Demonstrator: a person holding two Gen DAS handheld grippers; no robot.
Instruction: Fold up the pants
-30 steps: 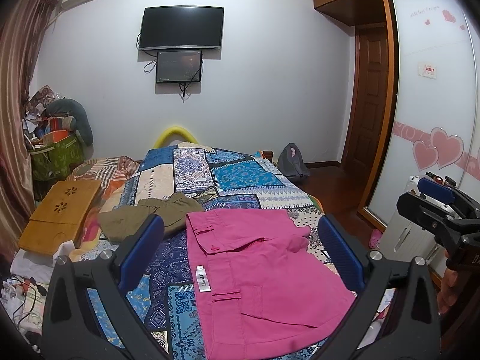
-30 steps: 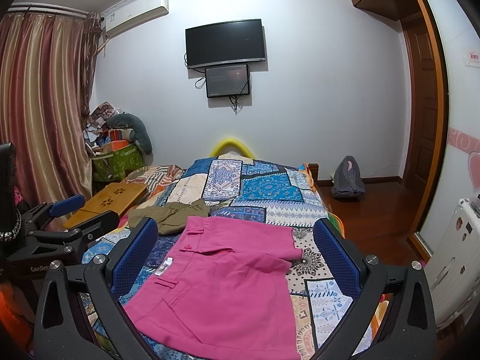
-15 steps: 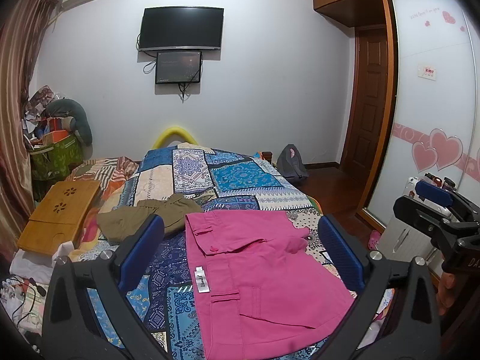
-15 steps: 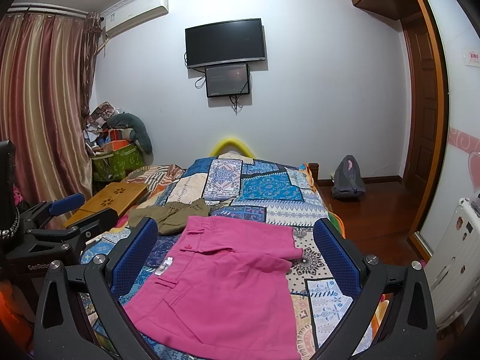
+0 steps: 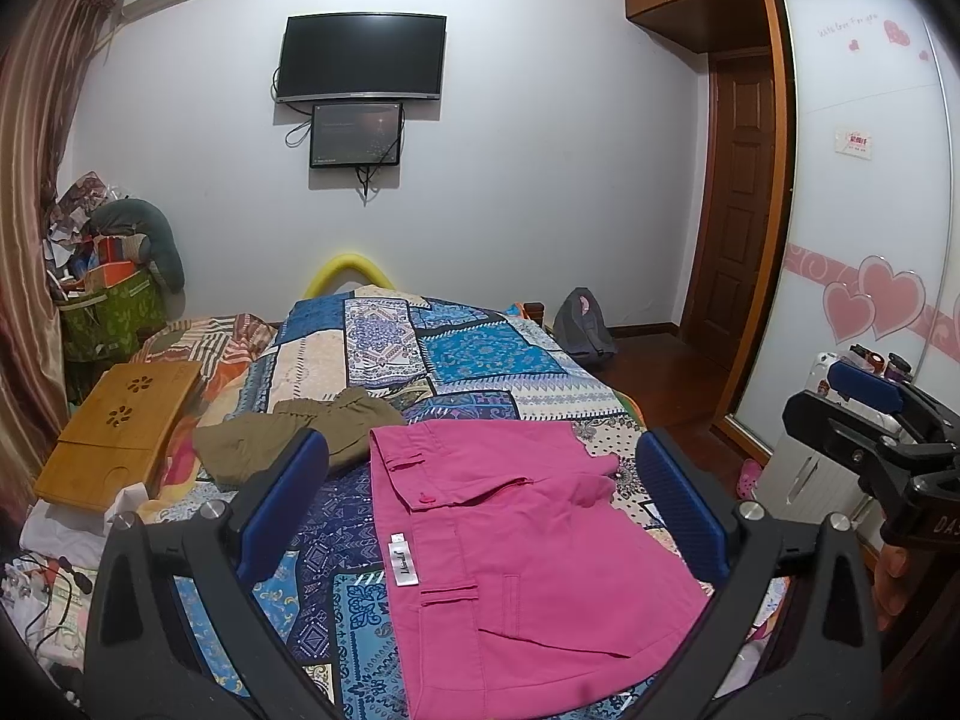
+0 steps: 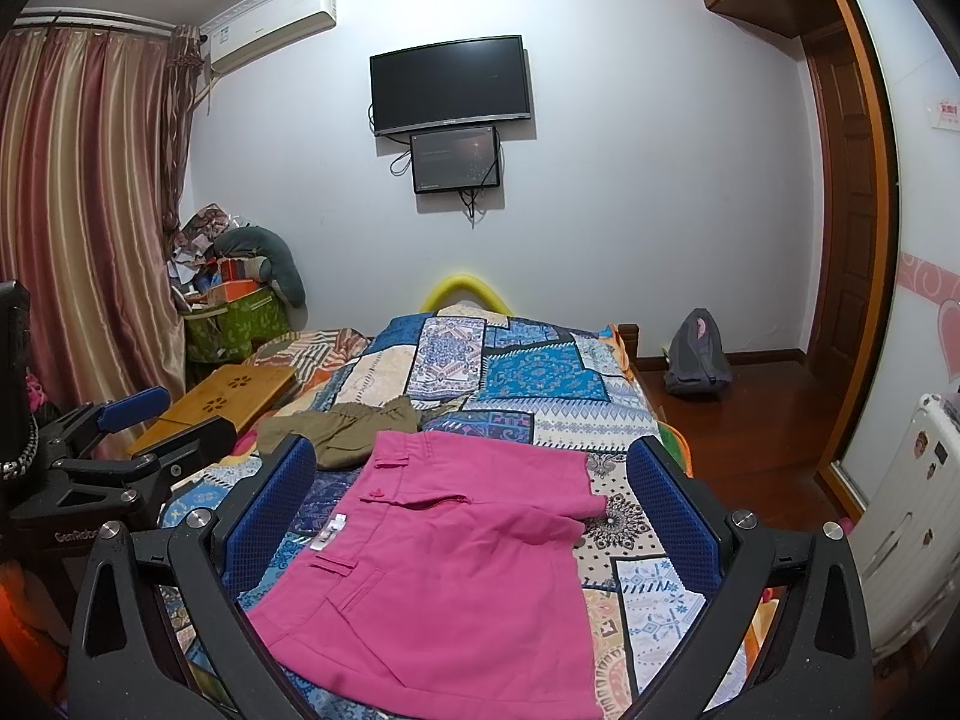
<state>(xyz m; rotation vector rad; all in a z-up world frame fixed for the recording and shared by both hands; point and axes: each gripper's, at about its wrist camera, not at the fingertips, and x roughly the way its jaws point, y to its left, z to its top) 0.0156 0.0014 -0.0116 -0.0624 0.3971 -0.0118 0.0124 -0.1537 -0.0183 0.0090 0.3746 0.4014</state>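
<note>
- Left wrist view: my left gripper (image 5: 480, 498) has its blue pads spread wide and holds nothing; it hovers above the bed, clear of the cloth.
- Right wrist view: my right gripper (image 6: 471, 504) is likewise spread wide and holding nothing.
- The pink pants (image 5: 516, 546) lie flat on the patchwork quilt (image 5: 468, 354), filling the lower centre of both frames, between the pads in each.
- Their waistband, with its white label (image 5: 401, 561), runs down the left side of the cloth; the leg ends point to the right of the frame.
- I judge the long axis runs from near me away toward the wall, and the right gripper sits nearer the leg ends, the left nearer the waistband.
- An olive garment (image 5: 288, 438) lies just beyond, at centre left, touching the pink corner.
</note>
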